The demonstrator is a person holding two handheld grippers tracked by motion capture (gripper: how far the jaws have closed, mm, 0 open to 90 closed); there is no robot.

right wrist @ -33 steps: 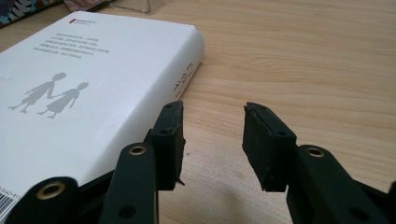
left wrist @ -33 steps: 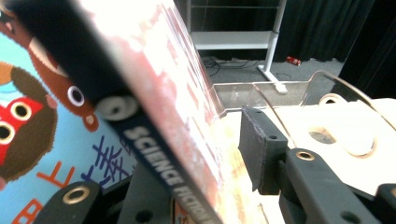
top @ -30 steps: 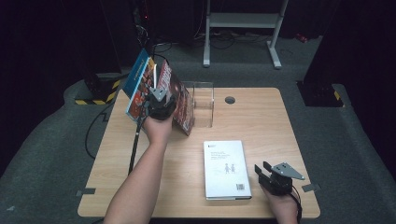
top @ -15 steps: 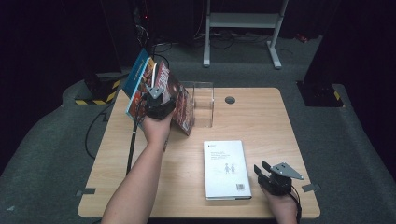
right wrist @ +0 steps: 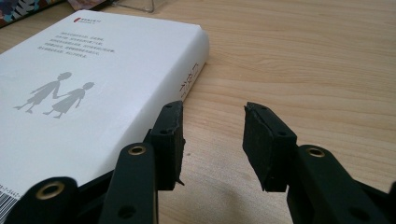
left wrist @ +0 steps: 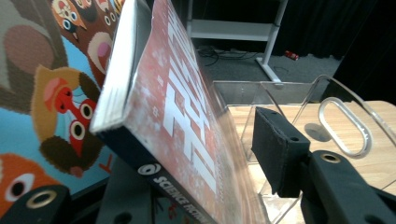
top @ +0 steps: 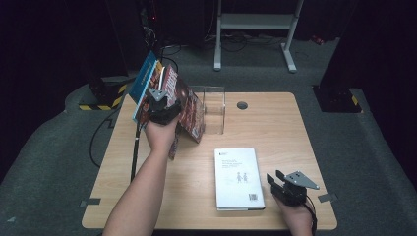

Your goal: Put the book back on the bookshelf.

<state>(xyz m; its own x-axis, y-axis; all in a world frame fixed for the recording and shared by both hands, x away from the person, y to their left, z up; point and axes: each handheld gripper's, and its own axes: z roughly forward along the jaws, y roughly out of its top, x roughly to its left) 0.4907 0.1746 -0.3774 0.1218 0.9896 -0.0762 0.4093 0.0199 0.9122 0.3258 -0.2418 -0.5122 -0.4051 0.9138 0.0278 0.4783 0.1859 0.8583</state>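
1. Spanning the scene, the pale wood-grain tabletop [top: 275, 128] is smooth, flat and rectangular, with a round cable hole [top: 242, 105] near its far edge.
2. White book [top: 238, 178]: a matte hardback with two small grey figures on its cover, lying flat near the front edge; by appearance not yet shelved.
3. Red book [top: 183, 101]: a glossy paperback with large white lettering, tilted at the left of the stand and leaning with the blue illustrated book [top: 146, 81]; its placement looks underway, not finished.
4. Clear stand [top: 215, 109]: a transparent, hard-edged acrylic holder, upright at the far left.
5. Left tool [top: 160, 105]: black padded jaws set wide around the red book's lower edge; whether the pads press it cannot be told.
6. Right tool [top: 280, 183]: jaws narrowly parted, holding nothing, low over the wood just beside the white book's spine.
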